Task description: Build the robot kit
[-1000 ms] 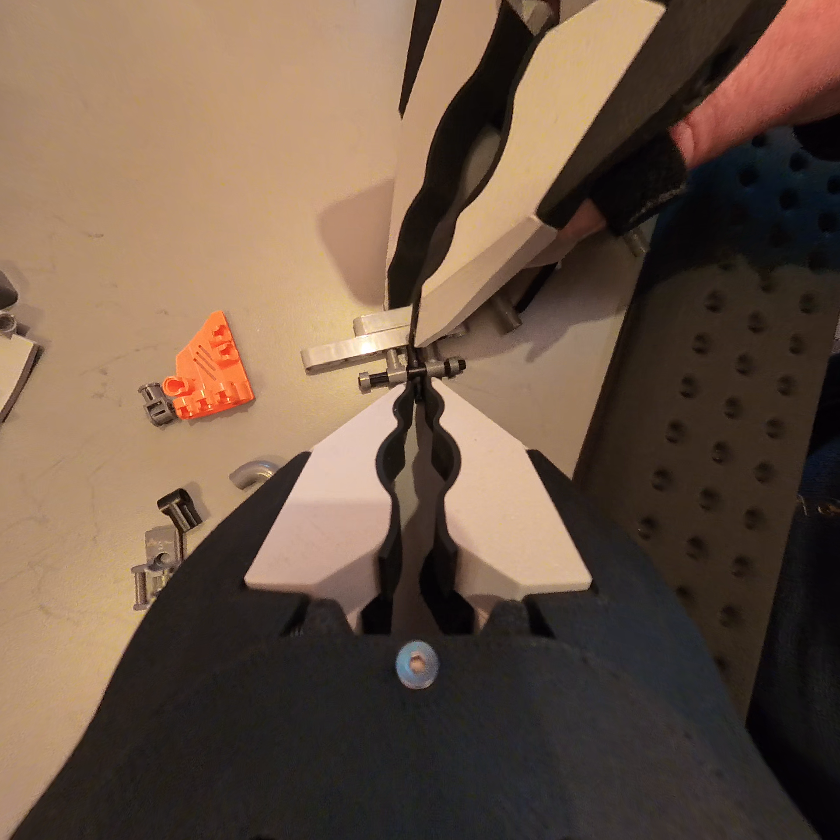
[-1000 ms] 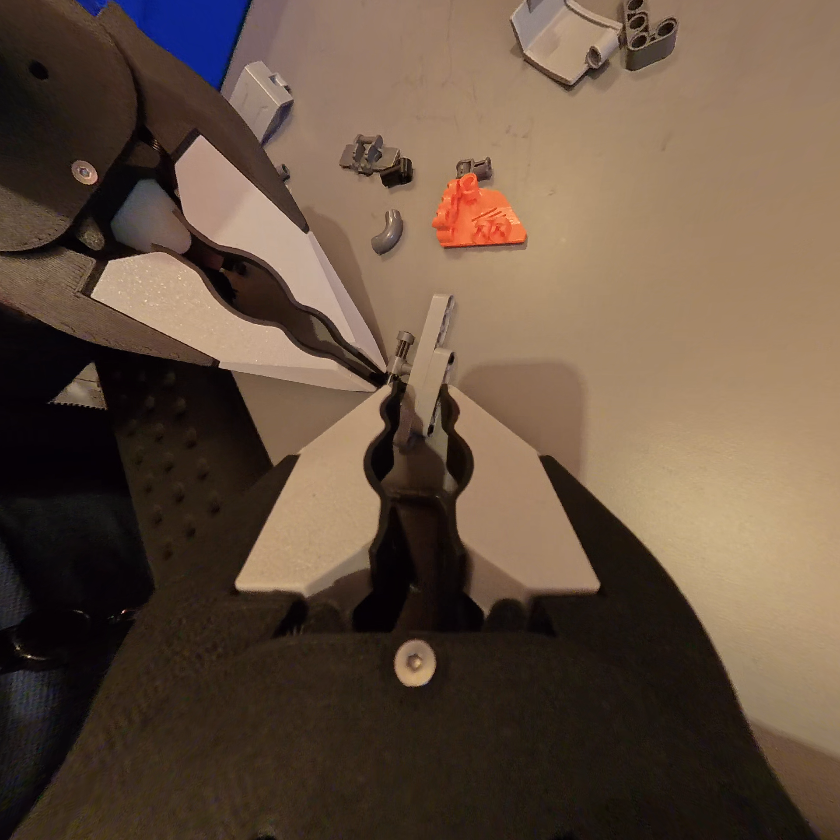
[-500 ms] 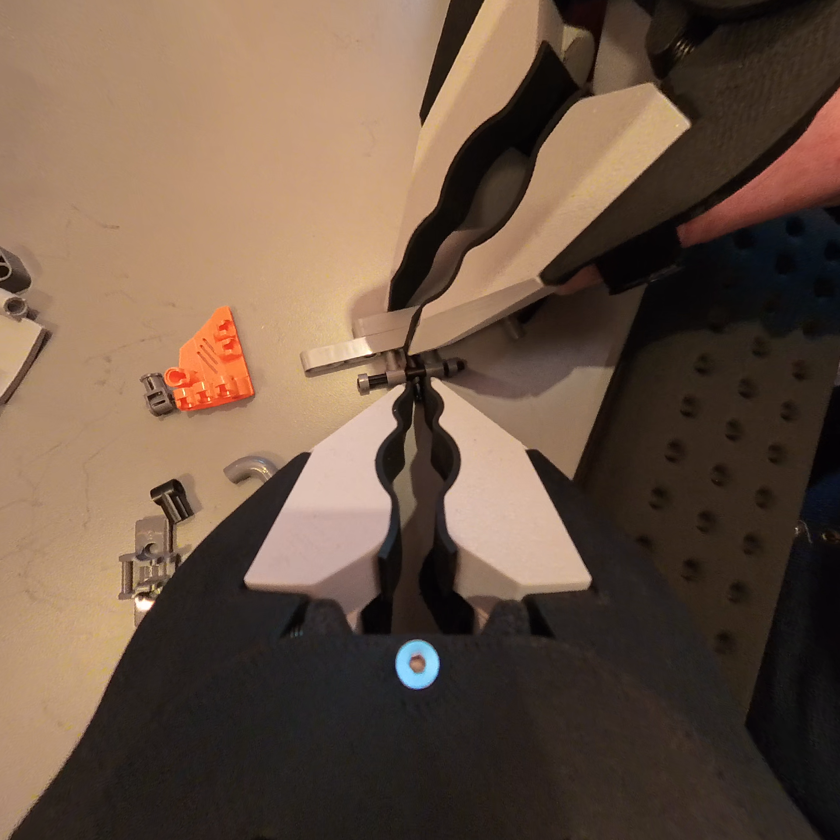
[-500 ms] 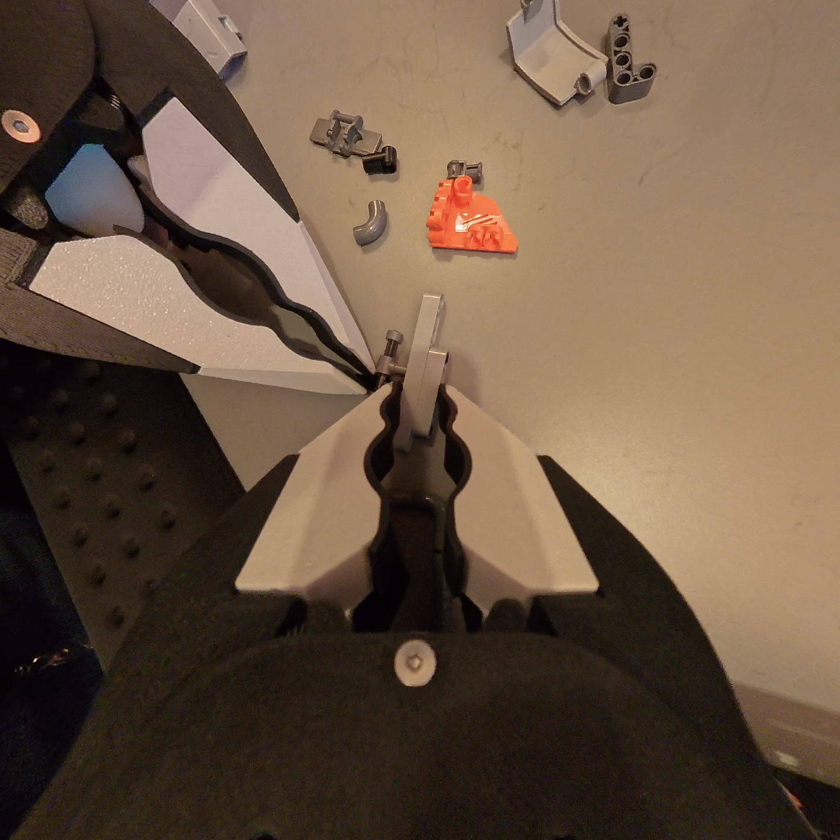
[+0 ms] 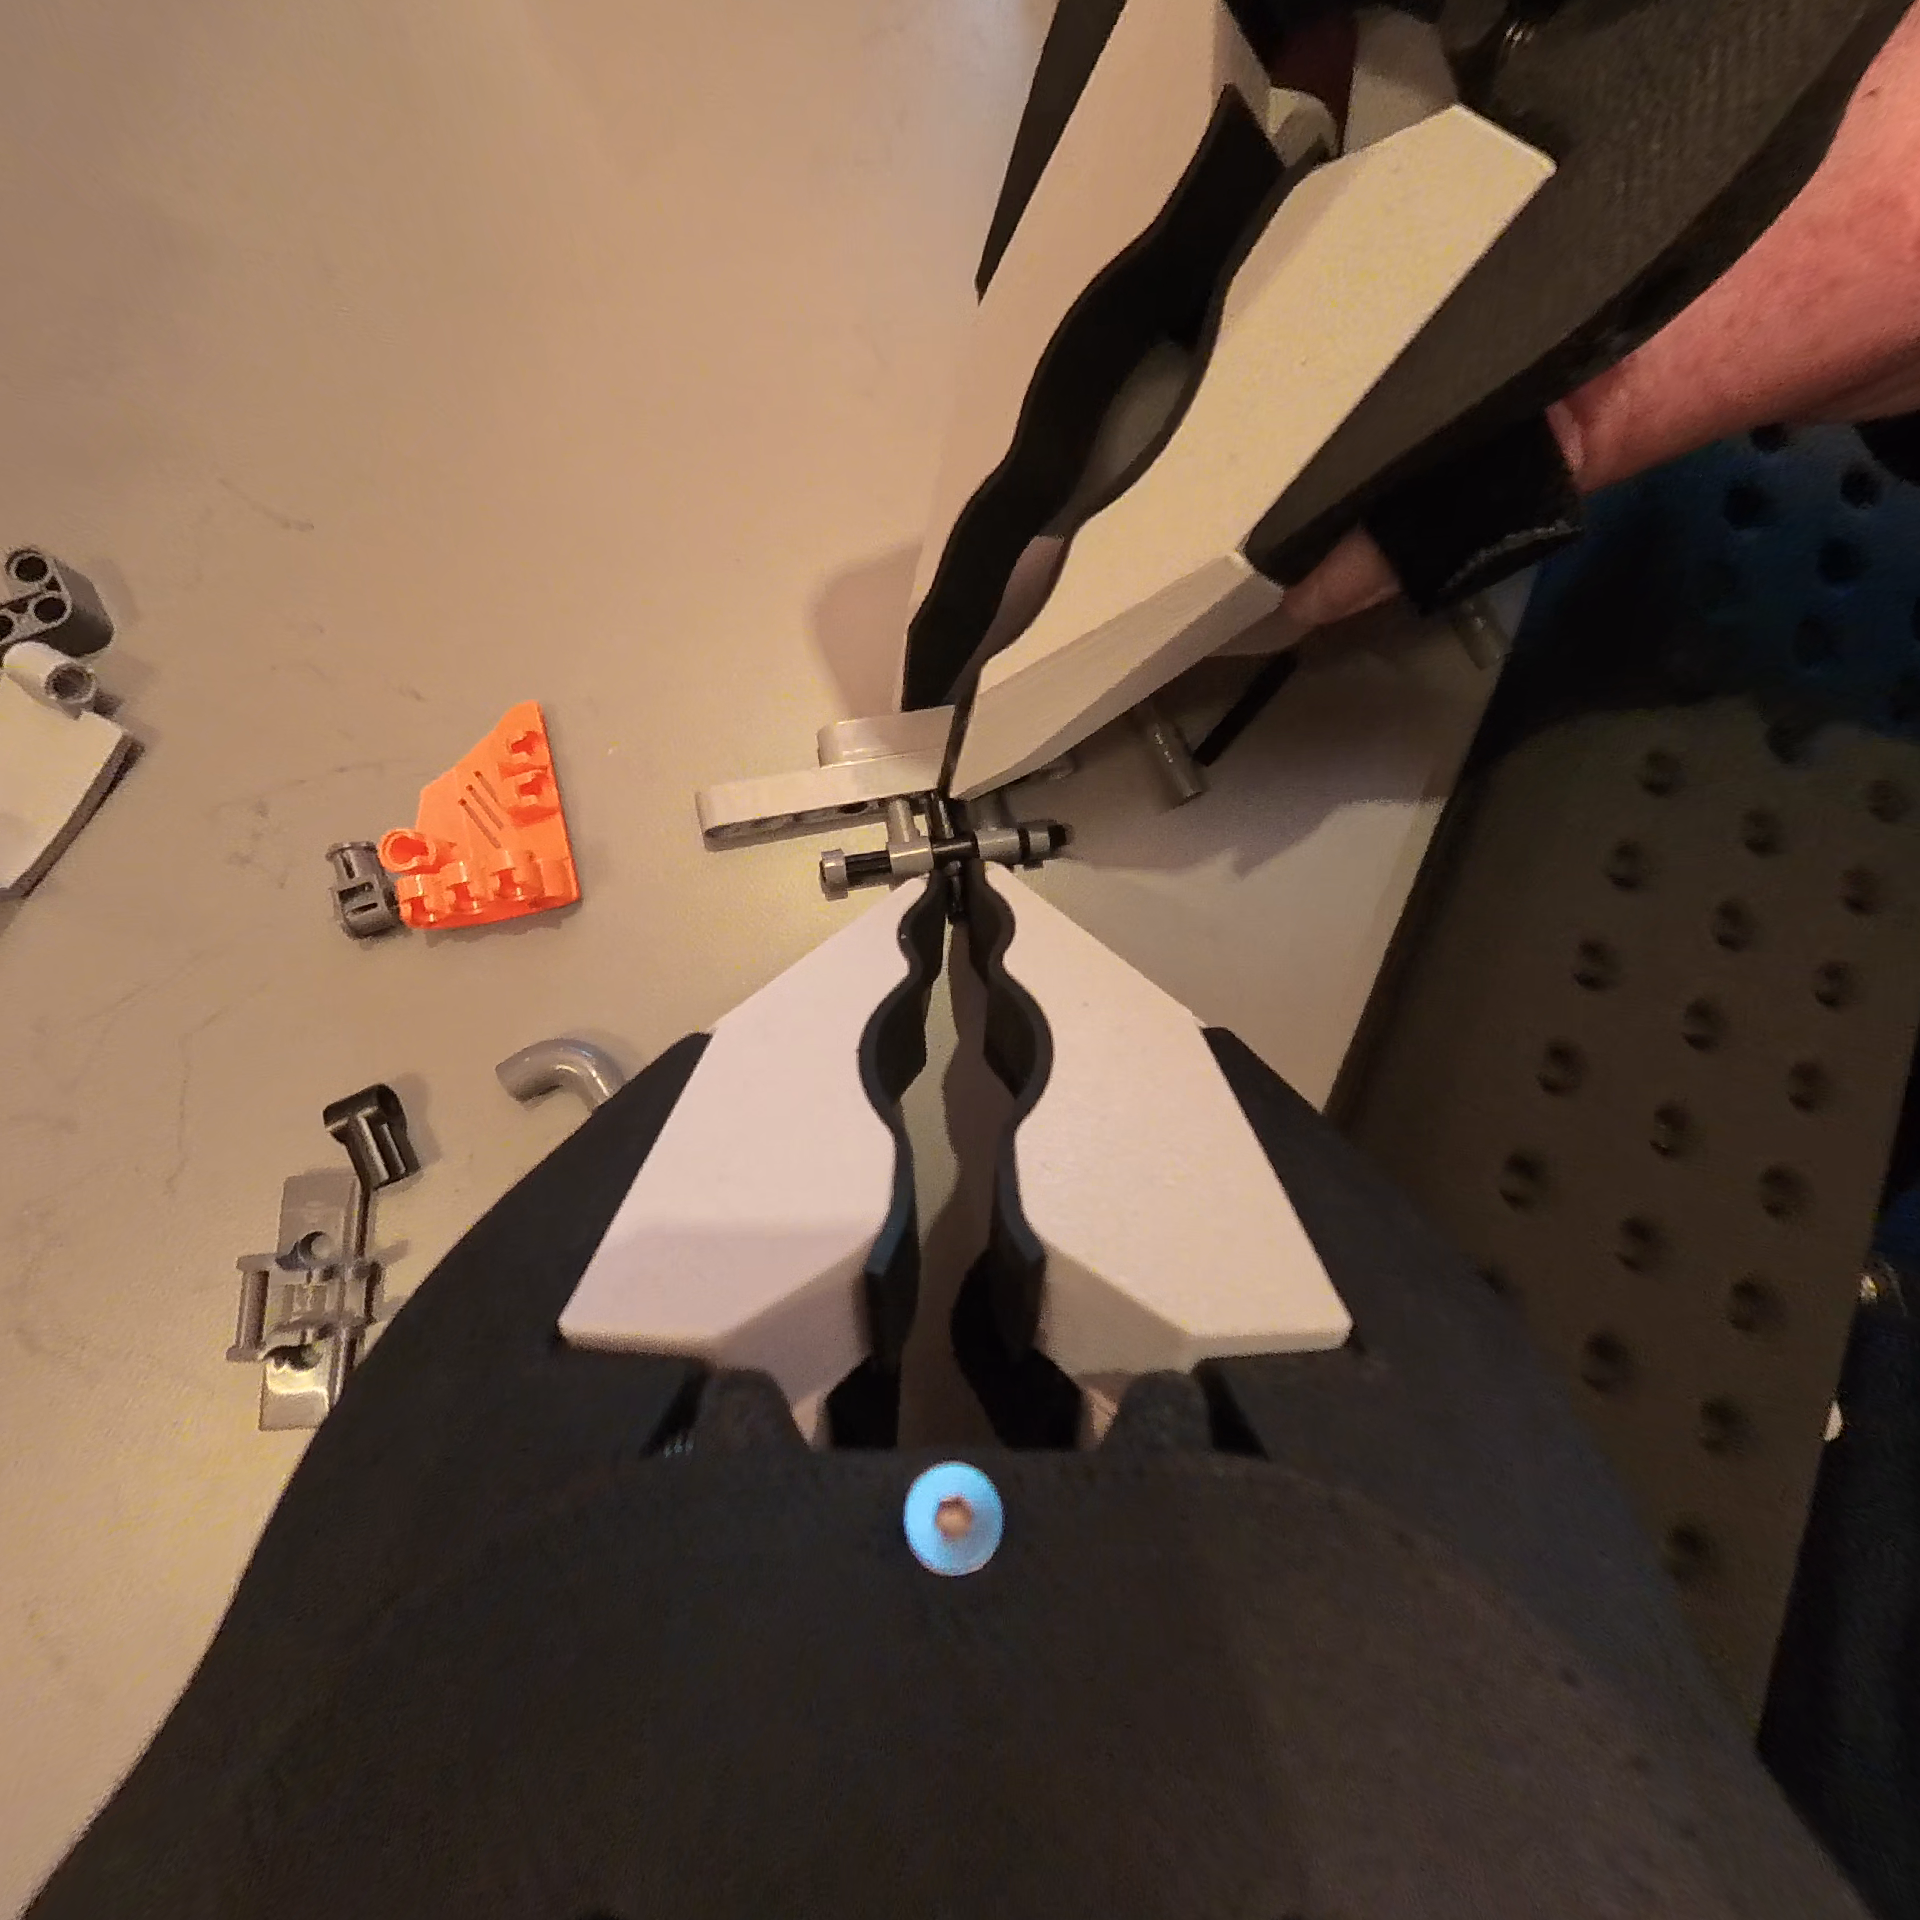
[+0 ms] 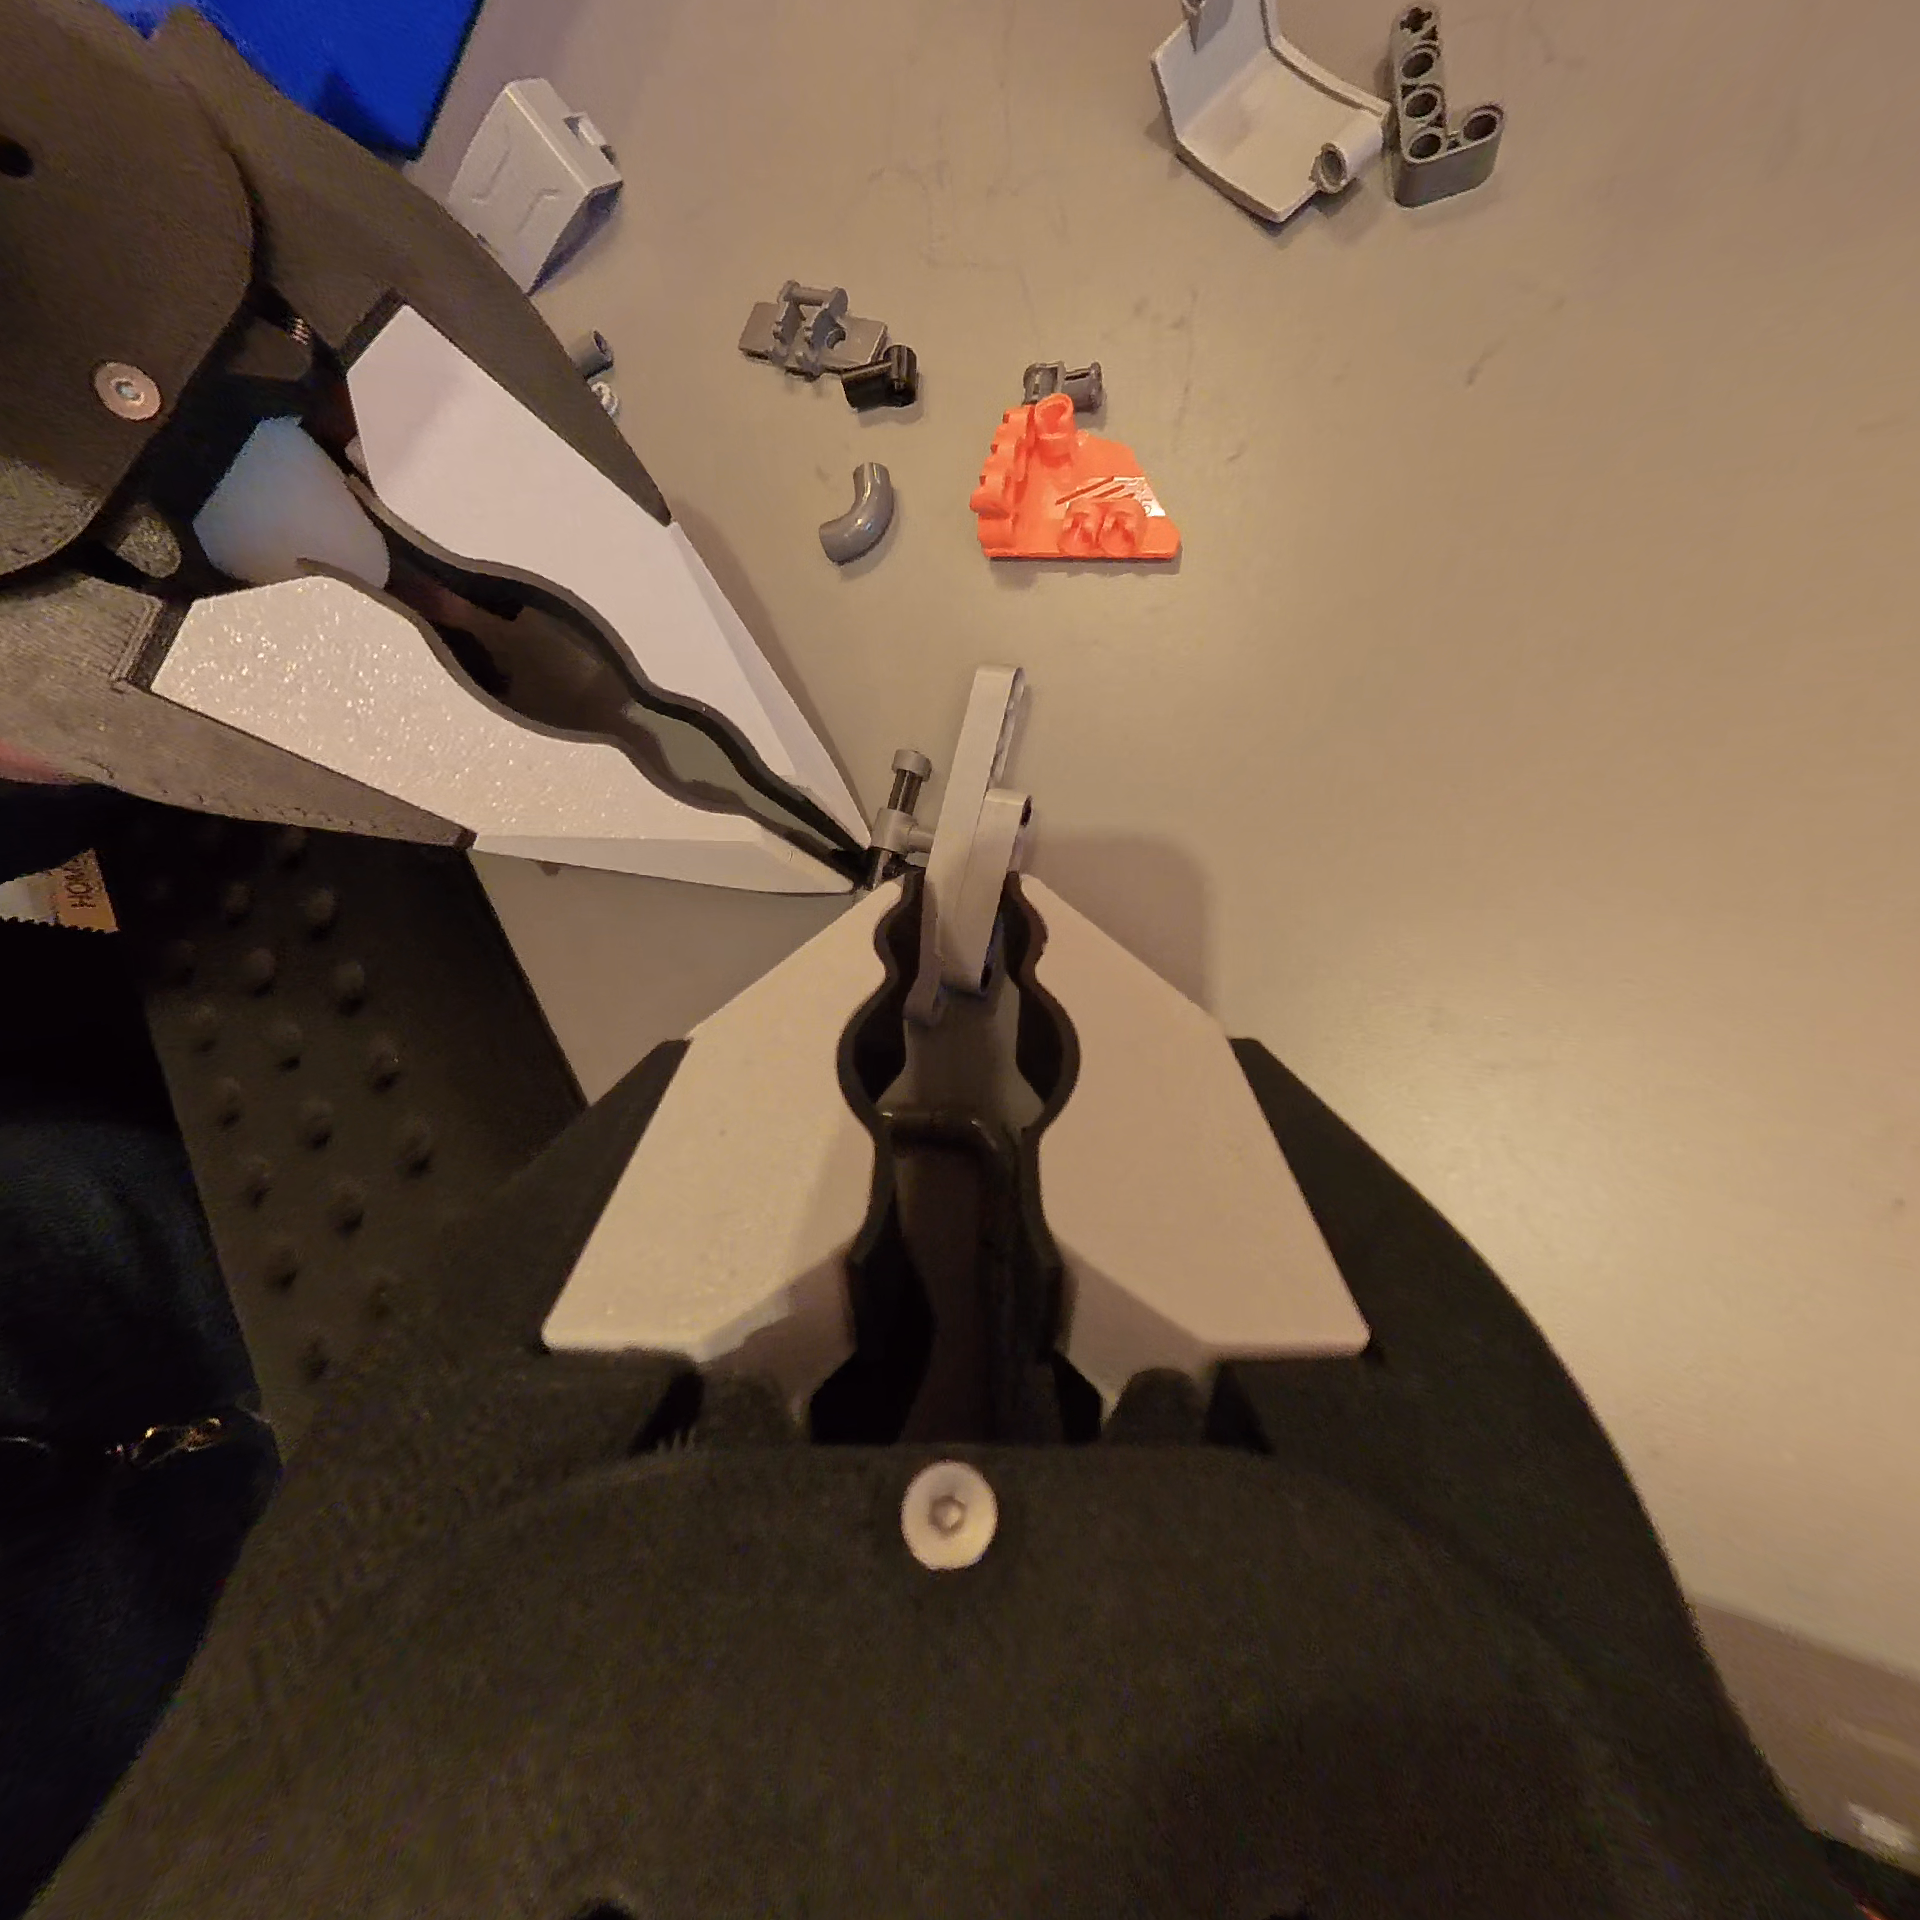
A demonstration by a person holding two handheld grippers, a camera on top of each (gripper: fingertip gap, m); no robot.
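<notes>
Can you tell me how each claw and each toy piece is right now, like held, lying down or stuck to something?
Left claw: shut on the black pin.
Right claw: shut on the grey beam.
Black pin: pinched, level.
Grey beam: gripped edge-up.
Orange wedge: lying flat, loose.
Grey elbow: lying loose.

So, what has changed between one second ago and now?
Very little. The right claw tilted a bit but stays shut on the light grey beam; the left claw stays shut on the thin black pin. The orange piece and other parts on the table did not move.
</notes>
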